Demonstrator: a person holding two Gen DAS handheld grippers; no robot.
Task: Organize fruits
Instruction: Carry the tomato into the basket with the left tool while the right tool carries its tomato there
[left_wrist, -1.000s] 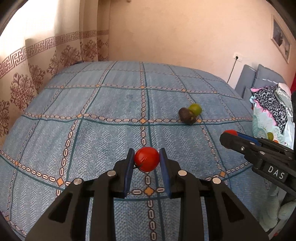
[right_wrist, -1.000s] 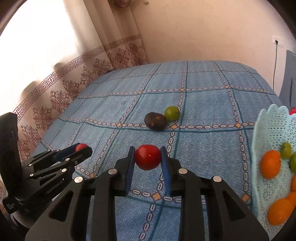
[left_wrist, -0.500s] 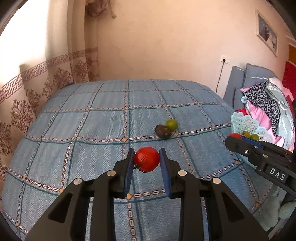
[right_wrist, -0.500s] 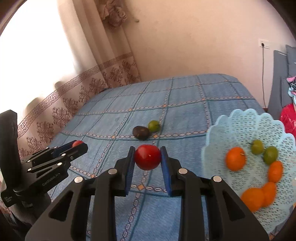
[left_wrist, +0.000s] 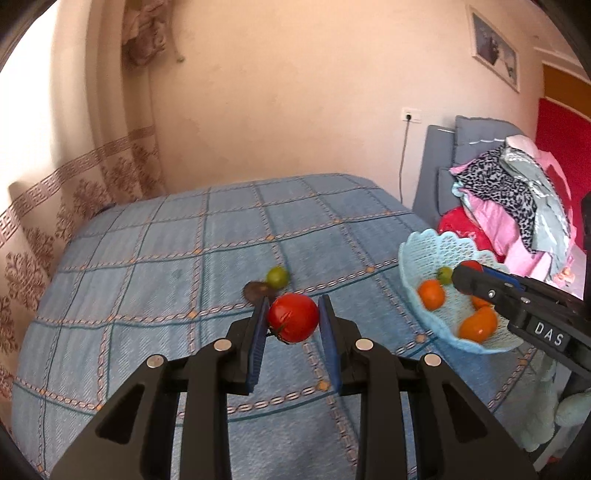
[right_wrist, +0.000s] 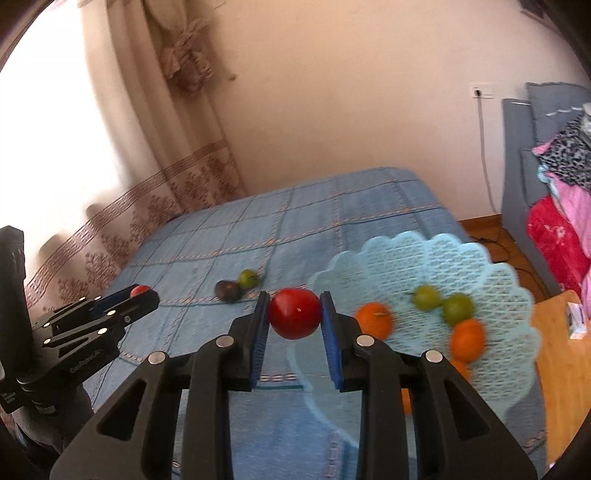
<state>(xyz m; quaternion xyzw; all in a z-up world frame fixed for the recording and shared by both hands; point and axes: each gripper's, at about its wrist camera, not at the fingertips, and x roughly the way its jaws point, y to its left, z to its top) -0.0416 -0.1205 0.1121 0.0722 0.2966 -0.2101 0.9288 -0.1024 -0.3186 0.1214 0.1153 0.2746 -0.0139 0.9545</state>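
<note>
Basket, pale blue plastic lattice w/ scalloped rim, sits centre-right of the right wrist view, on the blue checked bedspread. Inside it: two green fruits side by side, w/ oranges around them, one at the left near my fingers, others lower right; motion blur hides an exact count. In the left wrist view the same basket is at mid-right, part-covered by my right gripper.

On the bedspread, centre of the left view, a dark brown fruit lies touching a green one, just beyond my left fingertips. Curtain upper left, clothes pile on grey cushions at right, socket and cable on the back wall.

My left gripper is clenched on a red tomato, blue pads pressed to both sides, held above the bedspread at frame centre. My right gripper grips a second red tomato the same way, held just left of the basket's rim.
</note>
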